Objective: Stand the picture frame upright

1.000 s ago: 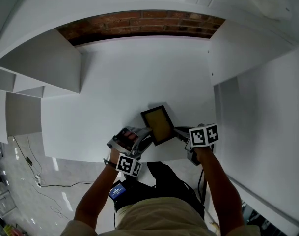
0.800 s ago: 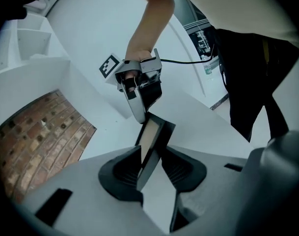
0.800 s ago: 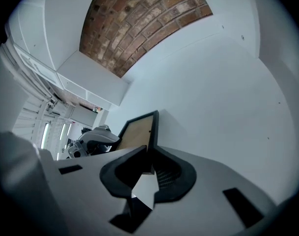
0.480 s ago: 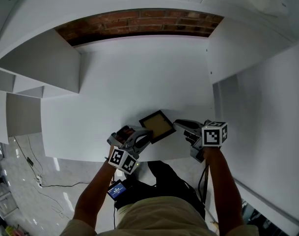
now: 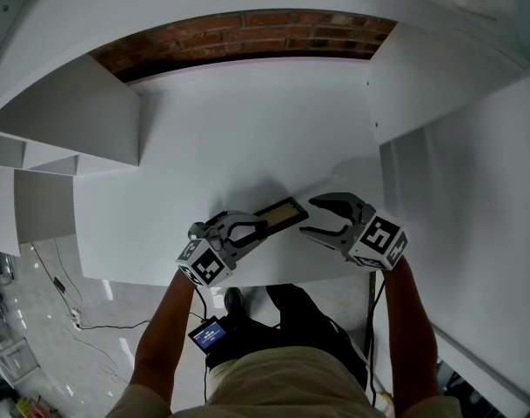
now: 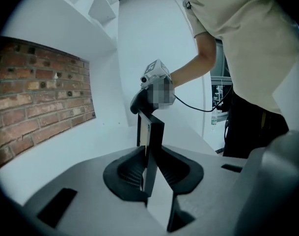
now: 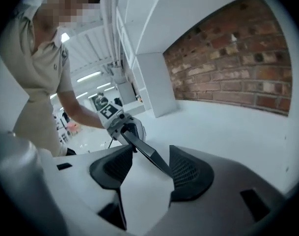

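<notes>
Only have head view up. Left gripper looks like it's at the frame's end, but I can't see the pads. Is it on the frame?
Observer: Yes. Left gripper view shows the picture frame edge-on between the pads of the left gripper, both against it, jaws closing.
Operator: And the right?
Observer: Right gripper view shows the right gripper with jaws opening, wide apart. The frame's other end lies between them, unclamped, close to one pad.
</notes>
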`<state>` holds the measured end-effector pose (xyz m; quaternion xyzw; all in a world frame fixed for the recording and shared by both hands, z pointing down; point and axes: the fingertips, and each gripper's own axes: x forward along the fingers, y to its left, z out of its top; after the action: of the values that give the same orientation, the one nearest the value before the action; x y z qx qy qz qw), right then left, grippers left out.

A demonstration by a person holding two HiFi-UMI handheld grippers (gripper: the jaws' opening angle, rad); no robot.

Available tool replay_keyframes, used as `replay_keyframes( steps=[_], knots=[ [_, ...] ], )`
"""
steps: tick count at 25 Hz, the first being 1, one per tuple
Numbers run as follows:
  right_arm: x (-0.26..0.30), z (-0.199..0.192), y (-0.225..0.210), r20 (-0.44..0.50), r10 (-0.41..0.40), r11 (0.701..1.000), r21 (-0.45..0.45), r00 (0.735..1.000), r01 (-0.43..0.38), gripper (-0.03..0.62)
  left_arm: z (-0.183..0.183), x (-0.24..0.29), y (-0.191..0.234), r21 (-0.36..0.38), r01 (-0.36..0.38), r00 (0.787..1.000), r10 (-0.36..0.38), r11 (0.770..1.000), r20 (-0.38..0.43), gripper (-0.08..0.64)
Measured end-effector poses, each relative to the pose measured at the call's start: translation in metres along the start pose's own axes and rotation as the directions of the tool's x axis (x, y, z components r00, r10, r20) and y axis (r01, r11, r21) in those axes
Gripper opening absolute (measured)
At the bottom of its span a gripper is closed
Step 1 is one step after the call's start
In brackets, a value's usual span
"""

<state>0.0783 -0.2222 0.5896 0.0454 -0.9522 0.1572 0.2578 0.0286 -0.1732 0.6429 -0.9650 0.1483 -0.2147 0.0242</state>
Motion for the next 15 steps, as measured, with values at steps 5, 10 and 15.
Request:
replay_keyframes(
  steps=[5,10,15],
  knots=[
    [0.019,0.004,-0.004,-0.062,-0.027,0.990,-0.141,0.998,0.018,0.139,0.000,0.001,0.017,-0.034,0.022,1.000,-0.022,0.999,0.008,0.080],
    [0.018,0.010,-0.018,0.010,-0.096,0.992,-0.077,0.995,0.096,0.097,0.002,-0.005,0.055,-0.068,-0.084,0.996,0.085,0.994,0.013,0.080],
    [0.017,0.009,-0.026,0.046,-0.157,0.987,-0.036,0.986,0.159,0.092,0.003,-0.002,0.069,-0.066,-0.116,0.993,0.116,0.991,0.001,0.080]
  ],
)
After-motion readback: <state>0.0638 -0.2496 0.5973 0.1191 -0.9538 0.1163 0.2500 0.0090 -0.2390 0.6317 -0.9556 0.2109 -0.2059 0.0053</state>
